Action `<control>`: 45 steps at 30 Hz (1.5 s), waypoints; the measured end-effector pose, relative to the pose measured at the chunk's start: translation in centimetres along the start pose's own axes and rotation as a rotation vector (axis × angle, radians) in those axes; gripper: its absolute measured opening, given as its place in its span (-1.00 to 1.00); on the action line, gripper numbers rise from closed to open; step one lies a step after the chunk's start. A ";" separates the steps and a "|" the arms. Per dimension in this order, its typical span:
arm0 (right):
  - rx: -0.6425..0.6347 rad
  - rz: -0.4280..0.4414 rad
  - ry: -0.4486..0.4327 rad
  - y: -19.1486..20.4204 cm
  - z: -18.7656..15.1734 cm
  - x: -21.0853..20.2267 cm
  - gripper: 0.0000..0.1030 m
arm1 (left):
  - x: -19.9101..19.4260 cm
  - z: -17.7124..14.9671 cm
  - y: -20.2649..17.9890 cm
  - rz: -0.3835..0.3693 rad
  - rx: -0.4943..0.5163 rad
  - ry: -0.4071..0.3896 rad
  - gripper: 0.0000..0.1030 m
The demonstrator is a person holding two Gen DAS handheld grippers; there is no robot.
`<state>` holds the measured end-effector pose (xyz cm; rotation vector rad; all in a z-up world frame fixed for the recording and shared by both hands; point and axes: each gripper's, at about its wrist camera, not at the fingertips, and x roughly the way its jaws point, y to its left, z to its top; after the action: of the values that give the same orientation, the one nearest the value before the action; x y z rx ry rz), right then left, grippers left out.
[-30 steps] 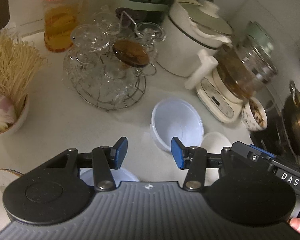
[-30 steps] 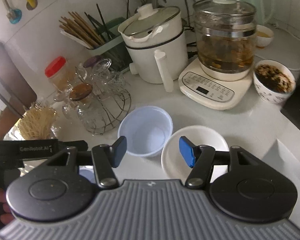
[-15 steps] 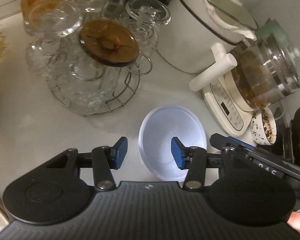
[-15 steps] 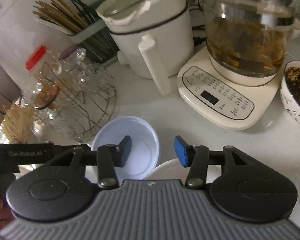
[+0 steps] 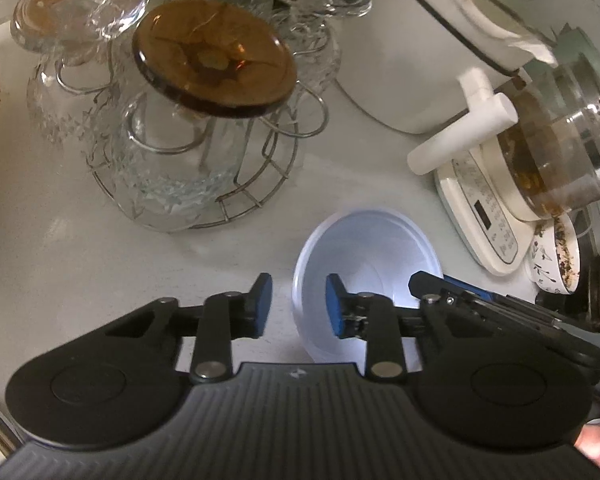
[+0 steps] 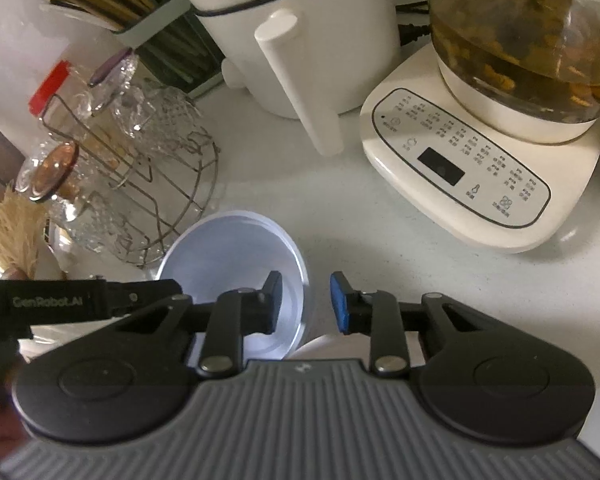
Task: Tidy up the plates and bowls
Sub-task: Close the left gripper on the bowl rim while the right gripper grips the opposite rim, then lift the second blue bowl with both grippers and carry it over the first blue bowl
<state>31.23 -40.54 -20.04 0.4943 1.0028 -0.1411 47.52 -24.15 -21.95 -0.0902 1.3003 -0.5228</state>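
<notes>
A pale blue plastic bowl [image 5: 374, 248] stands on the white counter, also in the right wrist view [image 6: 228, 256]. My left gripper [image 5: 298, 307] is open and straddles the bowl's left rim, right finger inside. My right gripper [image 6: 306, 304] is open and straddles the bowl's right rim, left finger inside. A sliver of a white bowl [image 6: 320, 346] shows under the right gripper, mostly hidden.
A wire rack of upturned glasses [image 5: 188, 120] stands left of the bowl. A white pot with a handle [image 6: 300, 40] and a glass kettle on a cream base [image 6: 480, 168] stand behind. A patterned cup [image 5: 556, 260] is at the right.
Both grippers have moved forward and down to the blue bowl, and each now straddles its rim. The white bowl has slipped almost out of view.
</notes>
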 end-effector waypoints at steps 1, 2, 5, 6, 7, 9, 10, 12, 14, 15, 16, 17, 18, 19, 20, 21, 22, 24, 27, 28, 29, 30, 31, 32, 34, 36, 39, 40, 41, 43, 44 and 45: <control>0.003 0.000 0.003 0.0 0.0 0.1 -0.47 | 0.1 0.0 0.1 -0.004 -0.001 0.001 -0.54; 0.005 0.001 0.007 -0.1 0.0 0.3 -0.49 | 0.3 0.1 0.1 -0.010 -0.002 0.002 -0.63; 0.025 0.017 0.022 -0.4 0.0 0.7 -0.67 | 0.7 0.3 0.3 -0.031 -0.024 0.015 -0.75; 0.029 0.024 0.027 -0.4 0.0 0.8 -0.70 | 0.7 0.4 0.3 -0.041 -0.036 0.019 -0.76; 0.037 0.035 0.034 -0.5 0.1 0.9 -0.70 | 0.7 0.5 0.4 -0.051 -0.047 0.022 -0.76; 0.044 0.043 0.037 -0.5 0.1 0.9 -0.70 | 0.7 0.6 0.5 -0.048 -0.054 0.019 -0.76; 0.040 0.043 0.036 -0.4 0.1 0.9 -0.70 | 0.6 0.7 0.5 -0.047 -0.052 0.018 -0.76; 0.045 0.045 0.033 -0.2 0.4 1.0 -0.71 | 0.4 0.7 0.5 -0.050 -0.055 0.016 -0.76; 0.035 0.049 0.024 0.0 0.5 0.7 -0.71 | 0.0 0.8 0.5 -0.048 -0.052 0.008 -0.76; 0.026 0.047 0.019 0.2 0.6 0.6 -0.71 | -0.1 0.9 0.5 -0.049 -0.053 0.006 -0.76; 0.018 0.046 0.014 0.4 0.7 0.4 -0.71 | -0.2 0.9 0.5 -0.050 -0.055 0.004 -0.76; 0.013 0.047 0.011 0.5 0.7 0.2 -0.71 | -0.5 0.9 0.6 -0.049 -0.056 0.000 -0.76; 0.008 0.048 0.007 0.7 0.7 0.0 -0.71 | -0.9 0.9 0.7 -0.049 -0.056 -0.005 -0.76; 0.003 0.050 0.002 0.8 0.7 -0.2 -0.71 | -1.2 0.9 0.7 -0.049 -0.057 -0.011 -0.76; -0.001 0.051 -0.003 0.9 0.7 -0.4 -0.71 | -1.5 0.8 0.8 -0.050 -0.059 -0.016 -0.76; -0.003 0.053 -0.007 1.0 0.8 -0.6 -0.71 | -1.8 0.8 0.9 -0.051 -0.060 -0.021 -0.76; -0.004 0.055 -0.012 1.1 0.7 -0.8 -0.71 | -2.2 0.7 0.9 -0.053 -0.060 -0.026 -0.76; -0.007 0.060 -0.019 1.2 0.8 -1.4 -0.71 | -2.9 0.6 1.0 -0.056 -0.059 -0.036 -0.76; -0.012 0.065 -0.031 1.4 0.6 -2.1 -0.71 | -3.9 0.3 1.1 -0.059 -0.058 -0.052 -0.76; -0.011 0.068 -0.034 1.5 0.5 -2.4 -0.71 | -4.3 0.2 1.2 -0.059 -0.058 -0.059 -0.76; -0.009 0.071 -0.037 1.6 0.4 -2.6 -0.71 | -4.8 0.1 1.3 -0.060 -0.060 -0.065 -0.76; -0.009 0.072 -0.042 1.7 0.2 -2.8 -0.71 | -5.2 0.0 1.4 -0.061 -0.060 -0.070 -0.76; -0.009 0.072 -0.047 1.9 0.1 -3.2 -0.71 | -5.6 -0.2 1.5 -0.062 -0.061 -0.075 -0.76; -0.009 0.072 -0.051 2.1 0.0 -3.5 -0.71 | -6.1 -0.3 1.6 -0.064 -0.062 -0.079 -0.76; -0.004 0.075 -0.056 2.3 -0.3 -4.1 -0.71 | -7.1 -0.6 1.7 -0.068 -0.060 -0.088 -0.76; 0.000 0.076 -0.065 2.6 -0.6 -4.6 -0.71 | -7.8 -0.8 1.8 -0.072 -0.054 -0.093 -0.76; 0.001 0.076 -0.083 3.0 -0.9 -5.5 -0.70 | -8.7 -1.1 1.6 -0.080 -0.041 -0.103 -0.76; 0.001 0.078 -0.088 3.2 -0.9 -5.8 -0.70 | -9.2 -1.2 1.6 -0.083 -0.036 -0.108 -0.76; -0.001 0.080 -0.092 3.3 -1.0 -6.1 -0.70 | -9.6 -1.2 1.6 -0.085 -0.033 -0.113 -0.76; -0.009 0.085 -0.101 3.5 -1.1 -6.6 -0.70 | -9.9 -1.3 1.2 -0.089 -0.027 -0.126 -0.76; -0.013 0.086 -0.106 3.6 -1.2 -6.9 -0.70 | -10.2 -1.4 1.1 -0.092 -0.026 -0.131 -0.76; -0.014 0.086 -0.112 3.8 -1.3 -7.3 -0.70 | -10.4 -1.4 1.2 -0.095 -0.024 -0.134 -0.76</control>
<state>27.60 -37.42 -13.25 0.5102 0.8715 -0.0840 44.78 -18.43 -13.44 -0.2039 1.1758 -0.5728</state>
